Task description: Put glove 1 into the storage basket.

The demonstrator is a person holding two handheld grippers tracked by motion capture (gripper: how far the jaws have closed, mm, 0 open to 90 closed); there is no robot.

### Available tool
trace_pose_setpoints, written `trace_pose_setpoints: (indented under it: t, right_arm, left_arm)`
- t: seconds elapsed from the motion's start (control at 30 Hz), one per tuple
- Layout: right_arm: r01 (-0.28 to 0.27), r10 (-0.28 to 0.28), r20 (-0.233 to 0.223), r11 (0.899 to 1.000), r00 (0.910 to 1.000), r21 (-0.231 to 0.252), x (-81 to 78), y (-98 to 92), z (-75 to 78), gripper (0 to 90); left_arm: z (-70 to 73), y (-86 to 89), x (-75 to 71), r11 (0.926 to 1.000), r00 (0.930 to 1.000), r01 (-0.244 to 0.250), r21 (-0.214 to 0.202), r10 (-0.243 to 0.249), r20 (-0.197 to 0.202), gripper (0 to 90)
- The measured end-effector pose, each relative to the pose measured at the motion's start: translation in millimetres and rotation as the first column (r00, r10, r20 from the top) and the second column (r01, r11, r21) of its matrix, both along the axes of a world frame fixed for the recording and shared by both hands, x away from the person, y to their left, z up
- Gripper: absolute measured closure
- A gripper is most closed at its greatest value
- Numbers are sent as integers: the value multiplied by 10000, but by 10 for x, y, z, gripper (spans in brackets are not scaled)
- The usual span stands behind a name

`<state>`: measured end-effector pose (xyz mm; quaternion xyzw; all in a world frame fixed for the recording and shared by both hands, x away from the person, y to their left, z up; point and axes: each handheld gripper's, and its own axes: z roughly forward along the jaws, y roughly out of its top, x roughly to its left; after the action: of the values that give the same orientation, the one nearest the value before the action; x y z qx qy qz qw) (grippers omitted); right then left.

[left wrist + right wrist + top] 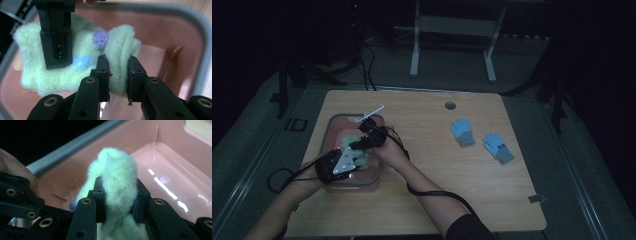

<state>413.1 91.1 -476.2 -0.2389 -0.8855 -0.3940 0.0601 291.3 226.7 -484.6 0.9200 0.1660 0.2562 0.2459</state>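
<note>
A pale green fuzzy cloth (50,75) with a purple dot (100,39) and a blue dot (81,62) hangs inside a pink bin (332,125) at the table's left. My left gripper (118,72) is shut on one fold of the cloth at its right end. My right gripper (118,195) is shut on another bunched fold of the cloth (117,170). From above, the left gripper (361,159) comes in from the near left and the right gripper (355,145) from the right, both over the bin. A jaw of the right gripper (56,37) stands on the cloth's far left.
The bin has a grey rim (200,37) and glossy pink walls (150,140). Two blue gloves (462,131) (498,146) lie on the wooden table (427,190) to the right. A round hole (450,105) sits near the far edge. Cables trail from both hands.
</note>
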Motion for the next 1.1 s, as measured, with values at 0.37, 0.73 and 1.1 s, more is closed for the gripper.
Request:
trace_pose_setpoints:
  t: [0.37, 0.73, 1.1]
  right_arm:
    - [243, -194, 317, 9864, 9993, -1623, 85, 205, -187, 658]
    - [464, -378, 528, 9837, 9979, -1735, 93, 179, -120, 370]
    - [500, -492, 551, 9986, 9973, -146, 60, -235, 281, 176]
  left_arm:
    - [-148, -45, 260, 9989, 9923, -197, 424, 247, -1214, 748]
    - [-150, -39, 313, 9981, 9837, -493, 381, 551, -1714, 518]
    - [83, -56, 132, 9890, 9830, -1398, -490, 1326, -1269, 410]
